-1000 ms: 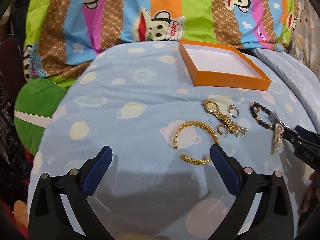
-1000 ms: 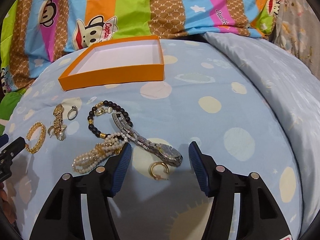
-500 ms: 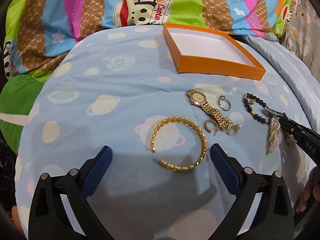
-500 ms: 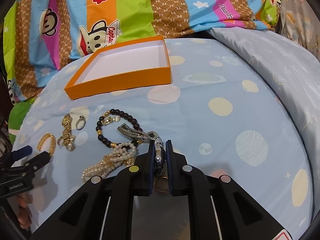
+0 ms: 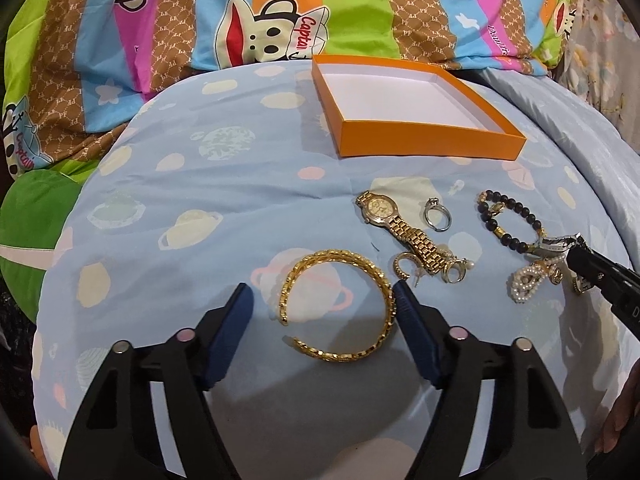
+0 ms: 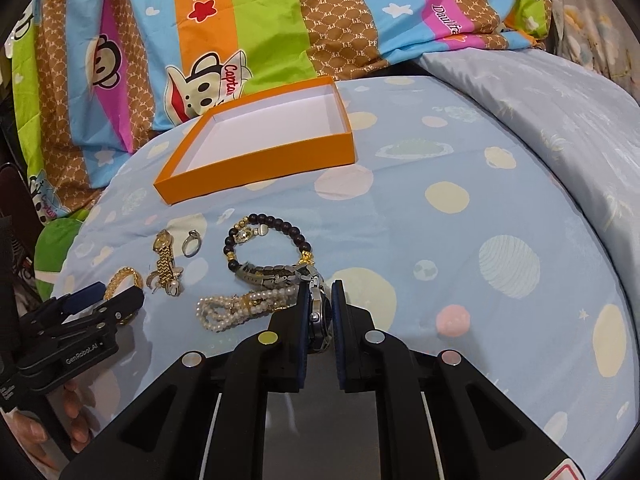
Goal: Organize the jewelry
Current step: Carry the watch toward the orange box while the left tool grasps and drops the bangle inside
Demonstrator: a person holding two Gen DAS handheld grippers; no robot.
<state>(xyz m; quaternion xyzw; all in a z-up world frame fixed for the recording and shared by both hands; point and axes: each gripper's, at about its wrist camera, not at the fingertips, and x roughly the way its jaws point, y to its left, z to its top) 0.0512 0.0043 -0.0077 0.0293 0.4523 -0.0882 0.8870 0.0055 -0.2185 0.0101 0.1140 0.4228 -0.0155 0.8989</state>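
Observation:
An empty orange box (image 5: 424, 144) (image 6: 256, 168) lies at the back of the blue bedspread. My left gripper (image 5: 322, 300) is open, its fingers on either side of a gold bangle (image 5: 336, 308); the right finger touches its rim. My right gripper (image 6: 320, 300) is shut on a silver watch (image 6: 318, 308), whose band (image 6: 272, 274) trails left over the cloth. Near it lie a pearl bracelet (image 6: 236, 306), a black bead bracelet (image 6: 266, 240), a gold watch (image 5: 400, 228), a silver ring (image 5: 437, 216) and small gold earrings (image 5: 404, 264).
A striped cartoon-monkey quilt (image 5: 280, 12) is bunched up behind the box. A green cushion (image 5: 28, 224) lies at the left. A pale grey-blue cover (image 6: 560, 100) rises at the right. The left gripper also shows in the right wrist view (image 6: 104, 300).
My left gripper moved forward and narrowed around the gold bangle. My right gripper closed on the silver watch and has lifted its case; the gold hoop that lay beside it is out of sight.

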